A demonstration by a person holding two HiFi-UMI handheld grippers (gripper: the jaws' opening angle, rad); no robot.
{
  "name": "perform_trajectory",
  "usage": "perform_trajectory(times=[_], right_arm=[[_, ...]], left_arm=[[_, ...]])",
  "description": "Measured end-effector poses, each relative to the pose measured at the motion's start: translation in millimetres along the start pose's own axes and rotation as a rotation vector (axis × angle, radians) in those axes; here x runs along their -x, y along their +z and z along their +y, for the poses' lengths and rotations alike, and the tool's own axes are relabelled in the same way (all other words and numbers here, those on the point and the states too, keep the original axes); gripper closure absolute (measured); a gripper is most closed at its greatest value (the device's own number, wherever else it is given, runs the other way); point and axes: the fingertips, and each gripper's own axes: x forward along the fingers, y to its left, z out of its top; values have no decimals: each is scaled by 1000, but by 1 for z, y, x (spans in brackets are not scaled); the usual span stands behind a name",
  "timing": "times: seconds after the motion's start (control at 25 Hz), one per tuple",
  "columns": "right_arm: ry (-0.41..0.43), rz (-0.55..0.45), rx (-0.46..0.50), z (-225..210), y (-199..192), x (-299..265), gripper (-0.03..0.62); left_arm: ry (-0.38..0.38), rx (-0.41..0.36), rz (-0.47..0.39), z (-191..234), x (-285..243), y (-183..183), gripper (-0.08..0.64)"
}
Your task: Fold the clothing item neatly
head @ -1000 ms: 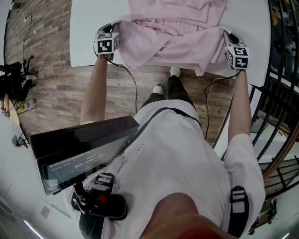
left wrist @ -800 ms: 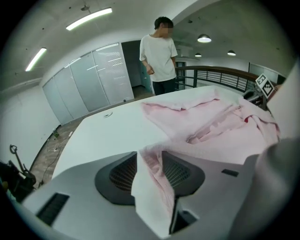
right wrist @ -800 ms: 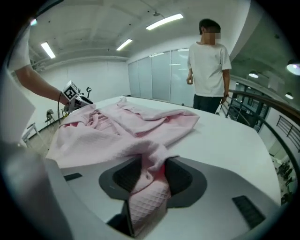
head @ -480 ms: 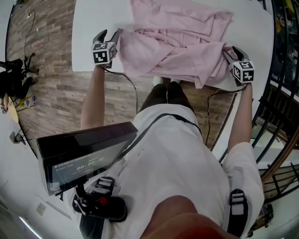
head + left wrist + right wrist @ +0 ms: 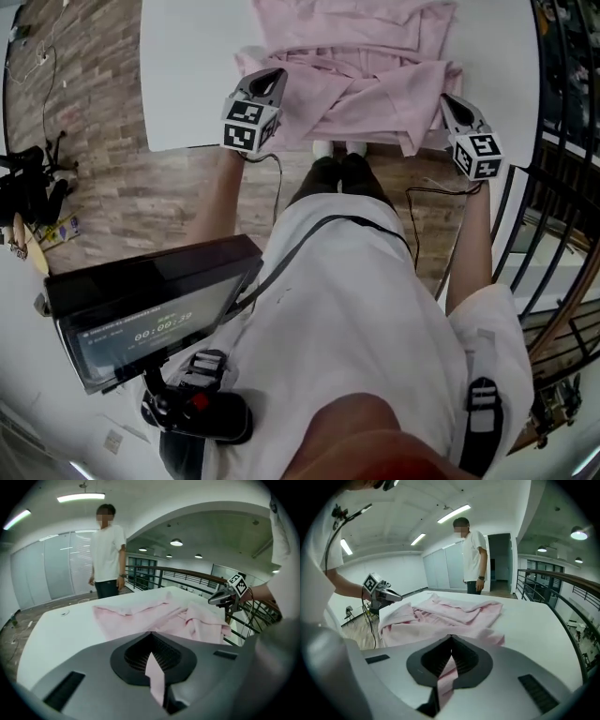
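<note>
Garment (image 5: 356,56), pink and crumpled, is pinched along its near edge by both grippers. The left gripper (image 5: 152,663) has just been closing its fingers and clamps a thin fold of cloth at the near left. The right gripper (image 5: 449,665) has just closed likewise on a fold at the near right corner. From those two pinches the fabric runs away over the white surface (image 5: 187,75), bunched in loose ridges, its hem lying at the surface's near edge. It looks light, soft and limp, so it should sag and drag rather than keep shape, and a thin pinch may slip. Corners or seams seem the best hold, both sides lifted evenly with the edge taut between them.
</note>
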Motion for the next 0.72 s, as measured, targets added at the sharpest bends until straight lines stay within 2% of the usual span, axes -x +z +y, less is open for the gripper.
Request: perform_trajectory(times=[0.12, 0.2, 0.32, 0.44, 0.6, 0.64, 0.68, 0.72], right_arm=[[11, 34, -25, 54, -30, 9, 588], [8, 77, -57, 85, -54, 14, 522], [-49, 116, -67, 113, -72, 17, 426], [-111, 155, -87, 126, -88, 17, 391], [-159, 211, -196, 115, -111, 12, 396], [-170, 208, -213, 109, -110, 14, 460], [-183, 192, -215, 104, -103, 16, 569], [-193, 167, -210, 100, -93, 20, 580]], left_arm=[[-81, -33, 32, -40, -14, -24, 557], [-114, -45, 63, -53, -20, -45, 557], [-128, -52, 89, -52, -27, -65, 557], [-119, -76, 108, -46, -34, -80, 557], [-120, -86, 125, -46, -48, -79, 557], [-121, -91, 122, -49, -50, -75, 557], [-120, -97, 114, -51, -50, -71, 557], [-118, -104, 103, -53, -48, -67, 557]])
